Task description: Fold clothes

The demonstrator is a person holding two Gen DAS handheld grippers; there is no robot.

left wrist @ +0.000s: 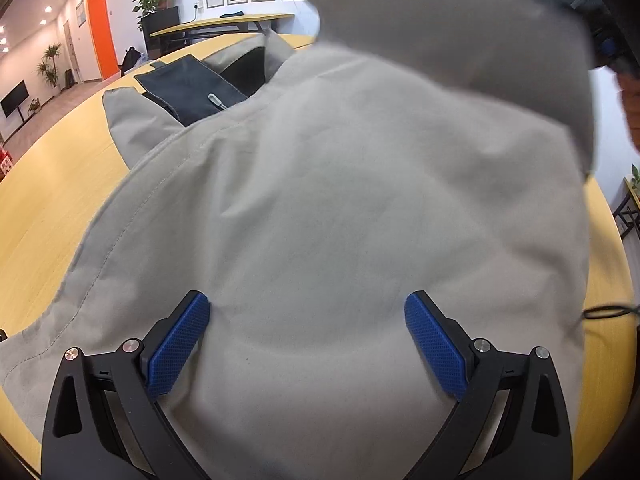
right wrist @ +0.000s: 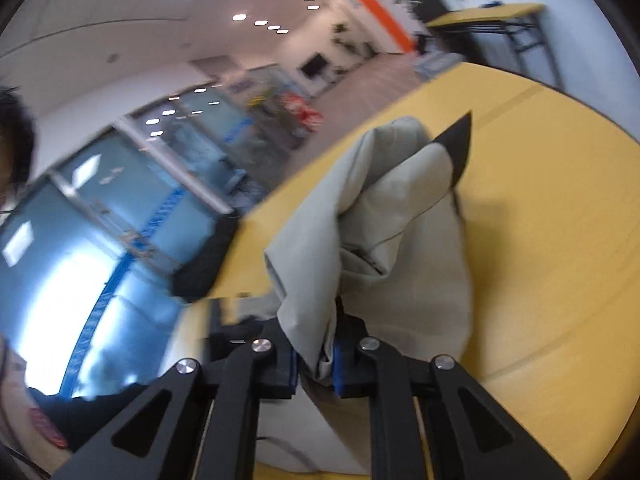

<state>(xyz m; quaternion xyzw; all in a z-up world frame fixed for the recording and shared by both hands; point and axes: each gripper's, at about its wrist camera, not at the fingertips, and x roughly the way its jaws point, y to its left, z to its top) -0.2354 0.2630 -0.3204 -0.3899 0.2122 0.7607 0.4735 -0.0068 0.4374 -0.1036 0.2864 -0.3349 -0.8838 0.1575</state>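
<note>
A light grey woven-fabric jacket with a dark lining (left wrist: 340, 208) lies spread over the round yellow wooden desk (left wrist: 52, 184), its collar end turned away from the left wrist camera so that the dark inside and a small silver zipper pull (left wrist: 216, 100) show near the far edge. The left tongs (left wrist: 307, 336) hang just above the near part of the cloth with their blue ribbed pads (left wrist: 178, 344) set wide apart and nothing between them. At the upper right of that view a blurred grey flap of the same garment (left wrist: 472, 36) is lifted off the desk. The right wrist camera shows the right tongs (right wrist: 316, 364) pinched tight on a bunched fold of the grey fabric (right wrist: 384, 224), which rises from the jaws with a black pointed corner of lining (right wrist: 460, 148) at its top, the yellow desk behind it. A thin black cable (left wrist: 608, 311) lies on the desk's right edge.
</note>
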